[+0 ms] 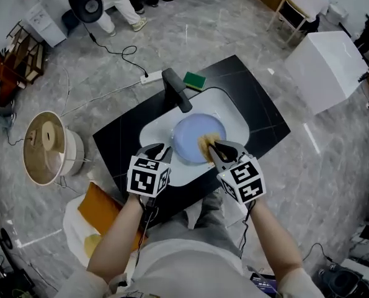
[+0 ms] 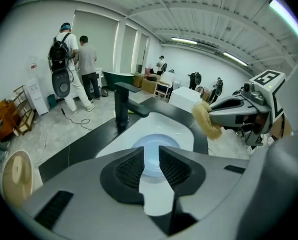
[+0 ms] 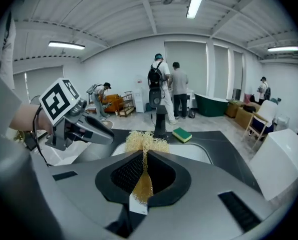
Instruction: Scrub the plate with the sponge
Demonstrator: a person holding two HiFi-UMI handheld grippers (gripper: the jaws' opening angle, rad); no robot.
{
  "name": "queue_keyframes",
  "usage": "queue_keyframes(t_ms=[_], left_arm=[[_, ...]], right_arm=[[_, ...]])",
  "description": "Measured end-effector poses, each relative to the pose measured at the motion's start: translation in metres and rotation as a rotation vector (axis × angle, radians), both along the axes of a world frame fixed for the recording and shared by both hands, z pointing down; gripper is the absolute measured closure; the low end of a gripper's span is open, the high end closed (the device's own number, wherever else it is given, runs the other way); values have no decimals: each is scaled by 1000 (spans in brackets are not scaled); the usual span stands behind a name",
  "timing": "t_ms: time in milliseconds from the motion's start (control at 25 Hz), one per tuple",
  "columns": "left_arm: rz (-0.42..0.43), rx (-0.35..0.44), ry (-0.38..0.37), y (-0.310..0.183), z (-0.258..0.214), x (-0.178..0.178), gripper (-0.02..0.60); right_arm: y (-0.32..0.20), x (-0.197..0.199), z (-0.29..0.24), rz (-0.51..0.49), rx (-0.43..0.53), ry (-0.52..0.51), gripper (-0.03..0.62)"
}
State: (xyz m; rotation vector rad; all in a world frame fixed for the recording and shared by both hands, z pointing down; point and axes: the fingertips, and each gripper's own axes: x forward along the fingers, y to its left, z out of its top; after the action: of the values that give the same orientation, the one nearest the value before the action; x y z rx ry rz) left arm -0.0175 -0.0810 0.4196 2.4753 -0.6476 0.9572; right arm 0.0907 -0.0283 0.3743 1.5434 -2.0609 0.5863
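In the white sink [image 1: 234, 113] lies the blue plate [image 1: 187, 135]. Your right gripper [image 1: 215, 148] pinches the mesh sponge [image 3: 146, 143]; your left gripper [image 1: 164, 149], slightly spread, holds nothing. Steady the rim and scrub in circles.

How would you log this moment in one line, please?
left tool: open, empty | right tool: shut on yellow mesh sponge | plate: in sink | green sponge: on counter

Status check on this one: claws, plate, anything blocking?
Left claw open, empty. Right claw shut on scrubber, above plate. Plate in sink. Nothing blocking; green sponge sits by faucet.
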Motion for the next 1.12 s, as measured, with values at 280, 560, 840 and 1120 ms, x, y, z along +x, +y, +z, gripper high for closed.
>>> queue_keyframes(t_ms=[280, 560, 840, 1120], left_arm=[[-170, -137, -25, -15, 56, 15, 463], [-302, -218, -101, -30, 112, 21, 442], [-403, -319, -83, -36, 157, 24, 414], [-447, -385, -132, -31, 202, 24, 413]], right_arm=[[-40, 0, 68, -222, -122, -35, 545], [-70, 4, 143, -439, -283, 64, 545], [-78, -2, 194, -579, -375, 92, 545], [-75, -12, 235, -689, -439, 127, 545]])
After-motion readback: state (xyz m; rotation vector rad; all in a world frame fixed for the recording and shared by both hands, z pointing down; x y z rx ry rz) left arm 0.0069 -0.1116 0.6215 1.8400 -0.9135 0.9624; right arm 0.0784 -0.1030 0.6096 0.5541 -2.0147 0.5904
